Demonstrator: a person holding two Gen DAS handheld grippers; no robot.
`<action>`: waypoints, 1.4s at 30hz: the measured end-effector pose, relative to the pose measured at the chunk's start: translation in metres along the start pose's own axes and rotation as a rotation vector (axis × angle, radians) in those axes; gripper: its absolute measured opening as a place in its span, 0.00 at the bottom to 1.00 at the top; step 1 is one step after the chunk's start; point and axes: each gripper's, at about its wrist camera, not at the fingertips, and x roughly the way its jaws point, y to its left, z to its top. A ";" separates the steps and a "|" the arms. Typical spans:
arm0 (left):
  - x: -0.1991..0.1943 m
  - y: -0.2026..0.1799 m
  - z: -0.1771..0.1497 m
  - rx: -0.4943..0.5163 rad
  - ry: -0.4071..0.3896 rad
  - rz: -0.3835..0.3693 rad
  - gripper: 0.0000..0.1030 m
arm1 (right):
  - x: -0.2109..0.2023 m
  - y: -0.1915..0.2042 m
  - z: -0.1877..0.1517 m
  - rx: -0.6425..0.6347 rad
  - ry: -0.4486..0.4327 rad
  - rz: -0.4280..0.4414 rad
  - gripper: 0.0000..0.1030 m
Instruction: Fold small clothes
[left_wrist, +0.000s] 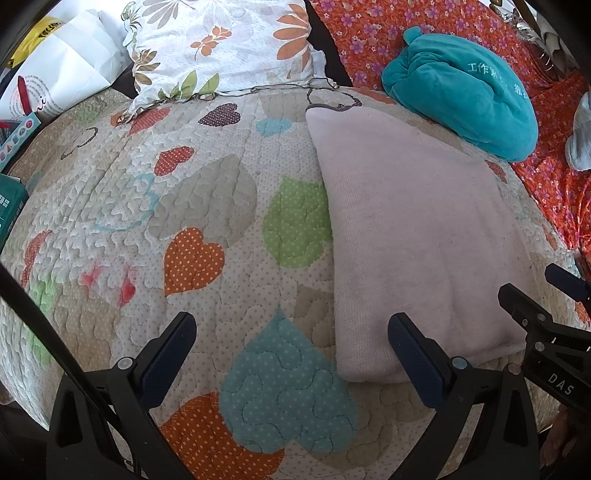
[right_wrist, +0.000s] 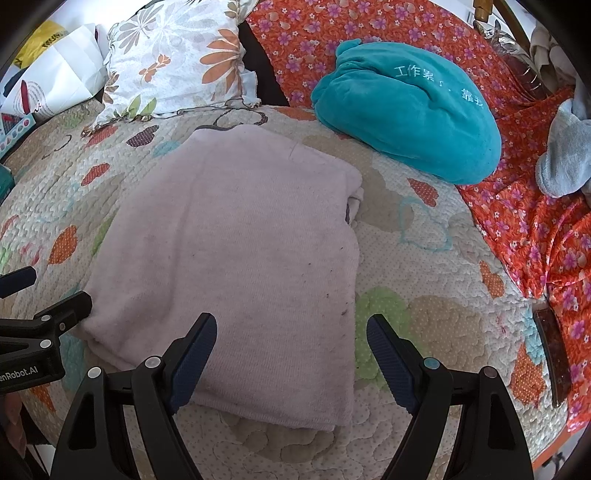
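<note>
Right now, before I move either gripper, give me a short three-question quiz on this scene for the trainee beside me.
1. True or false: the pale pink garment is lying on the heart-patterned quilt and neither gripper holds it.
2. Multiple choice: what lies beyond the garment's far right corner? A) a teal plush cushion B) a wicker basket C) a stack of books
3. Fill in: the right gripper has its jaws ____.

Key
1. True. The left gripper is open too, and the garment's near edge lies between the fingers of each with no pad pressing on it.
2. A
3. open
</note>
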 end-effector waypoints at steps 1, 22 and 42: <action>0.000 0.000 0.000 0.000 -0.002 0.001 1.00 | 0.001 -0.001 0.000 -0.003 0.000 0.001 0.85; -0.013 -0.007 0.001 0.031 -0.085 0.046 1.00 | 0.008 -0.003 -0.001 -0.028 0.018 -0.013 0.85; -0.010 -0.008 0.002 0.027 -0.075 0.054 1.00 | 0.007 -0.005 0.001 -0.020 0.009 -0.016 0.86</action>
